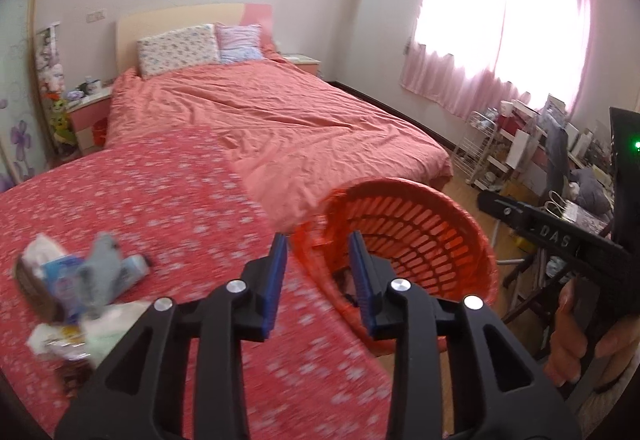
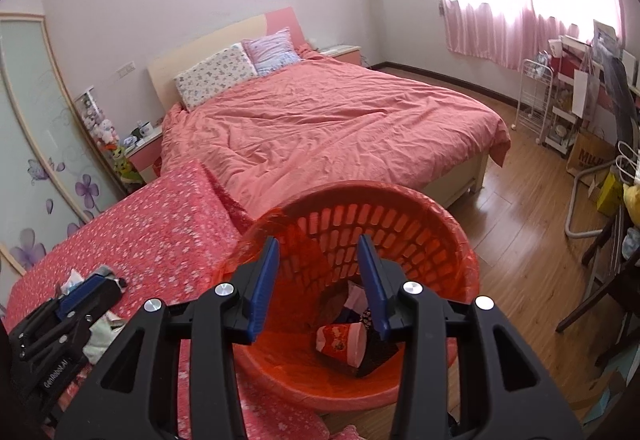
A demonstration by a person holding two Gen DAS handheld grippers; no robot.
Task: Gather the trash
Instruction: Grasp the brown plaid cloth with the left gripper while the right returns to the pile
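Trash pile: a loose heap of wrappers, tissue and small packets [image 1: 76, 280] lies near the left edge of a table under a red flowered cloth [image 1: 192, 192]; white crumpled paper, a pale blue packet, a grey scrap and a brown piece show, all blurred in the left wrist view.

Basket: an orange slotted plastic basket [image 2: 404, 216] lined with a thin red bag stands just beside the table's right edge, its open mouth tilted toward the cameras.

Inside the basket: a red paper cup [image 2: 340, 340] lies on its side at the bottom, against dark wrappers and a pale pink scrap.

Left gripper [image 1: 318, 276]: black frame, blue pads, fingers spread wide and holding nothing; it hangs over the table's right edge, one finger over the cloth and the other in front of the basket's rim. In the right wrist view it shows at lower left, by the heap.

Right gripper [image 2: 318, 280]: same build, fingers wide apart and empty, poised above the basket's mouth with the cup visible between them.

Hand: the person's right hand [image 1: 588, 336] grips a black handle at the right edge of the left wrist view.

Room: a bed with a wrinkled salmon cover [image 2: 320, 120] and two pillows stands beyond the table; pink curtains [image 1: 500, 12] glow with daylight.
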